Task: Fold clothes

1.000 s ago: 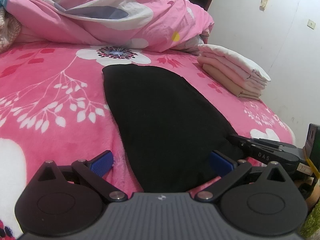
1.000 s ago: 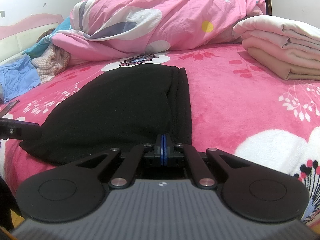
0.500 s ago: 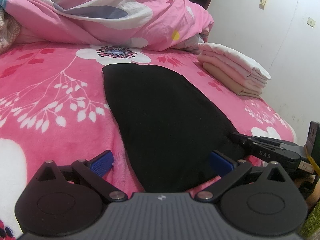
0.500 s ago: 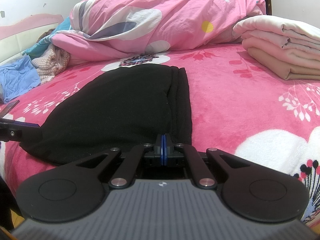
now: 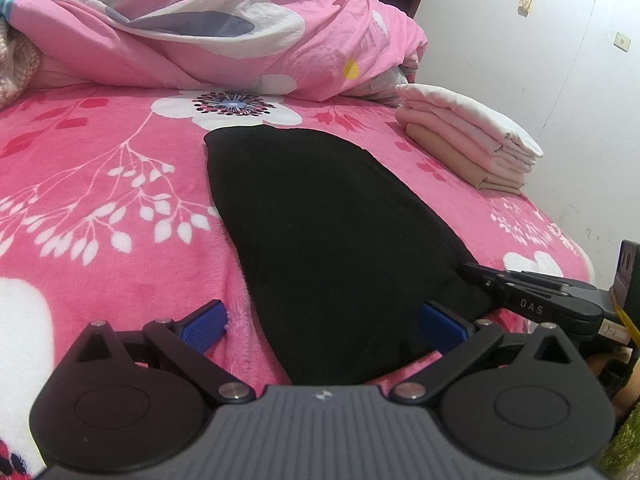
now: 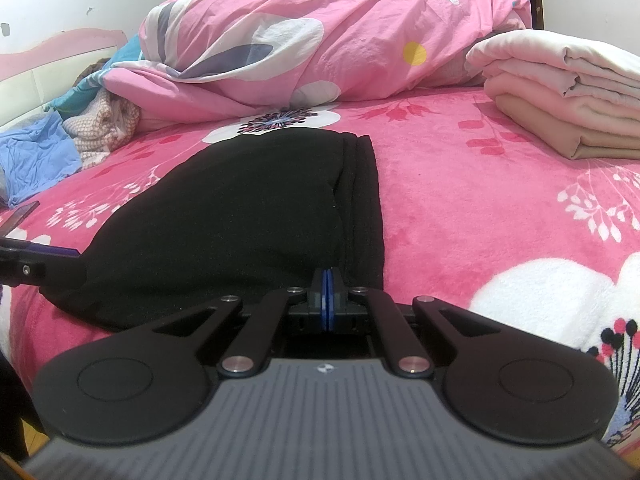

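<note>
1. The black garment [image 5: 320, 232] lies flat on the pink floral blanket [image 5: 100, 184], already doubled lengthwise into a long panel. Its narrow end points toward the heaped duvet [image 5: 200, 28]; its wide end sits at the near edge of the bed, right in front of both tools.

2. The left gripper [image 5: 322, 326] hovers low at that near edge with its blue pads [image 5: 202, 326] spread wide. One pad is over bare blanket and the other over black cloth, so the garment's left corner falls between them — a stance that reads as lining up for a pinch, with nothing clamped yet.

3. The right gripper [image 6: 329, 296] sits at the garment's right near corner with its jaws pressed together. Whether a sliver of hem is caught between the pads cannot be told; the black fabric begins just beyond the tips.

4. In the right wrist view, layered edges run along the garment's right side, which suggests stacked folds.

5. A folded stack [image 6: 560, 92] of pale and tan pieces rests well apart to the right — probably where finished items go.

6. Judged from this, the next fold would carry the near end toward the far end.
</note>
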`<state>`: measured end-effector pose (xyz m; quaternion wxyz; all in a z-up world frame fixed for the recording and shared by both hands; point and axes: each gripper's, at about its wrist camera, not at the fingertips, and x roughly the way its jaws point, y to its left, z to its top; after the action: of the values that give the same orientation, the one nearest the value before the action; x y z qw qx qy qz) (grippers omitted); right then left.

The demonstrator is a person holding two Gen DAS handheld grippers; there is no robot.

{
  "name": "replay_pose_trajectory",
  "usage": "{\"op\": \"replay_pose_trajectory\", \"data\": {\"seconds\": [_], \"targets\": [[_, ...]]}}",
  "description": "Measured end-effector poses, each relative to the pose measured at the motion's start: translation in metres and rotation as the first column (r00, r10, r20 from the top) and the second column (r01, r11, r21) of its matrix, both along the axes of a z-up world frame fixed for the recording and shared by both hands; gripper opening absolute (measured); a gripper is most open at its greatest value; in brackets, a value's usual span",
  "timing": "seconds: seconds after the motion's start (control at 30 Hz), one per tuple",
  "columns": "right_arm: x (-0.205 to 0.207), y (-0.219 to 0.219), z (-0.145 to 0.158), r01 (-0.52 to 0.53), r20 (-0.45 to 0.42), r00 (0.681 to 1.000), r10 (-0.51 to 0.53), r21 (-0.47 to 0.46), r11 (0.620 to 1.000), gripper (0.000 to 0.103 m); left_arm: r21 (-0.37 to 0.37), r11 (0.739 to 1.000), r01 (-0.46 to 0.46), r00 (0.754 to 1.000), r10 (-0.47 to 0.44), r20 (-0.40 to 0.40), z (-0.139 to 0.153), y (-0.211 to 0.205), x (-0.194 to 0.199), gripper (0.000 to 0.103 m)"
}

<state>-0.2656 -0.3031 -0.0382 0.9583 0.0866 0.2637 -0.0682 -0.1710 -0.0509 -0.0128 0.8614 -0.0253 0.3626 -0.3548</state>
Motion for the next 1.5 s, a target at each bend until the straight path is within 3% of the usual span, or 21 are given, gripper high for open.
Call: {"op": "replay_pose_trajectory", "data": {"seconds": [1.5], "targets": [[0.0002, -0.0009, -0.0002, -0.001, 0.001, 1.000, 0.001, 0.006, 1.000, 0.000, 0.009, 1.000, 0.005, 1.000, -0.005, 0.004, 0.0000, -0.0012, 0.0002, 0.103]]}}
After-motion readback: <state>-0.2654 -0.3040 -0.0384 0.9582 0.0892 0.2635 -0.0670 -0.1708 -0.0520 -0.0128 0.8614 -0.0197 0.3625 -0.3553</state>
